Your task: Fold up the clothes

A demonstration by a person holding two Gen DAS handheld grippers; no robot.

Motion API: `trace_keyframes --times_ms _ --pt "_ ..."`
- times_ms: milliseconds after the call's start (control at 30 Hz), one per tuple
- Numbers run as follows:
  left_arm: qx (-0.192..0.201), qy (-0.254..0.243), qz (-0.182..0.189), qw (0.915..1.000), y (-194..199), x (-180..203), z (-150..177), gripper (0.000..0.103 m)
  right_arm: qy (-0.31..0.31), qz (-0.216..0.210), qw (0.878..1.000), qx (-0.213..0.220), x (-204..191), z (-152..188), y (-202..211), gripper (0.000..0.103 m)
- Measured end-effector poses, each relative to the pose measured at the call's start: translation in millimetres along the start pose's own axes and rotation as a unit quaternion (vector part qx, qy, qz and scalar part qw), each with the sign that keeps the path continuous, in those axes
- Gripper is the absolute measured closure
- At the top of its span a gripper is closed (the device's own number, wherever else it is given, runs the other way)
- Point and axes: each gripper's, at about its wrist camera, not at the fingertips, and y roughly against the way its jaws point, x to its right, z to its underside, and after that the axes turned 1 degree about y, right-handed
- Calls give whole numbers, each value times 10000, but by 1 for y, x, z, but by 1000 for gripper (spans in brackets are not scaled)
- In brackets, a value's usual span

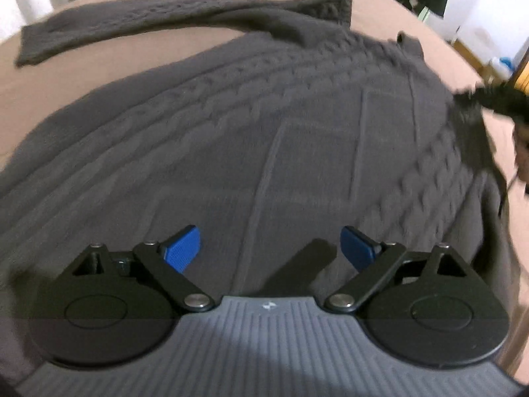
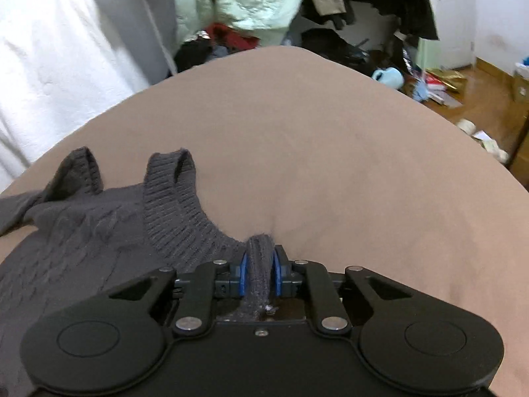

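Note:
A dark grey cable-knit sweater point(image 1: 264, 125) lies spread on a tan bed sheet point(image 1: 82, 63), one sleeve point(image 1: 132, 23) stretched out at the far left. My left gripper point(image 1: 269, 248) hovers open just above the sweater's body, its blue pads point(image 1: 182, 248) wide apart and empty. In the right wrist view my right gripper point(image 2: 261, 271) is shut on a bunched ribbed edge of the sweater point(image 2: 259, 264), near the ribbed collar point(image 2: 178, 211). The right gripper also shows at the far right of the left wrist view point(image 1: 496, 99), blurred, holding the sweater's edge.
The tan sheet point(image 2: 330, 182) stretches bare beyond the right gripper. White bedding point(image 2: 49, 66) lies at the left. Beyond the bed are piled clothes point(image 2: 238, 3) and a cluttered wooden floor point(image 2: 469, 99) at the right.

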Motion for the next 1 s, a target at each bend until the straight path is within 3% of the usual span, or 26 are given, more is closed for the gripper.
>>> trace_keyframes --times_ms 67,100,167,300,400,533,667,833,933,1000 --pt "125 165 79 9998 21 -5 22 10 67 112 9998 135 -11 0 14 76" --pt "106 268 161 9995 29 -8 33 10 190 167 9992 298 -12 1 27 62" --pt "13 430 285 9987 42 -10 52 10 345 202 9979 517 -11 2 54 52" --pt "6 316 346 9989 66 -1 81 10 -89 -533 9985 114 4 30 104 52" --pt "-392 432 351 9977 75 9 101 10 -389 -1006 9939 -222 11 79 136 49" --pt "-623 554 966 9918 87 13 138 10 -1143 -1750 9744 -829 17 155 148 49" --pt "-662 226 1062 9919 95 19 167 10 -1709 -2616 9407 -1321 22 207 146 49" --pt "-663 -573 1617 9829 105 47 175 2 -1980 -2714 9331 -1279 27 222 141 49" --pt "-917 -1398 1126 9795 88 75 184 2 -2066 -2625 9352 -1173 19 212 136 44" --pt "-1216 -1835 522 9741 66 88 190 2 -2032 -2452 9414 -1107 14 208 132 40"
